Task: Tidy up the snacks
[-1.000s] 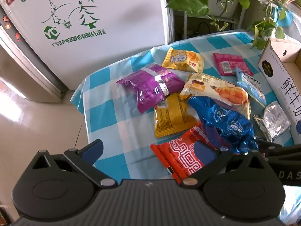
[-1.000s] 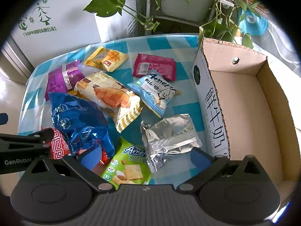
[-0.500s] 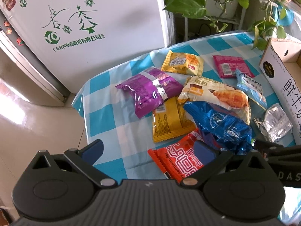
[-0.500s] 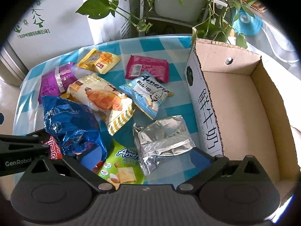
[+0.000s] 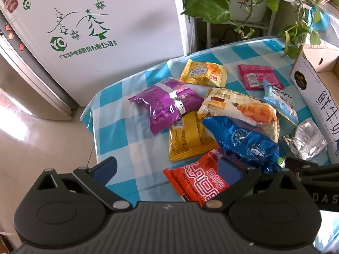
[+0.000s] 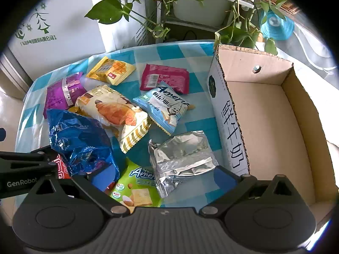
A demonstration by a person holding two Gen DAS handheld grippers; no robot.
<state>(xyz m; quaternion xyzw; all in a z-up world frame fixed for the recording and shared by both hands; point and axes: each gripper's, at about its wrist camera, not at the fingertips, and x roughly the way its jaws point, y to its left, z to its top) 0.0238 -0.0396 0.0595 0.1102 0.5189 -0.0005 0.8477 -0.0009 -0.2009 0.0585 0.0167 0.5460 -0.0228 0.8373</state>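
Blue-checked cloth covers the desk [image 5: 118, 131], where the snack packets lie as before, none of them moved. Both tongs have drawn back and up, so more desk and floor now show. The left tongs [image 5: 167, 169] hang spread above the red packet [image 5: 197, 182]; the right tongs [image 6: 164, 174] hang spread over the silver packet [image 6: 182, 158], beside the empty cardboard box [image 6: 264, 114].

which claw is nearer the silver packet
Right. The silver packet lies just ahead of the open right claw, between its fingers. The open left claw sits further off, over the red packet.
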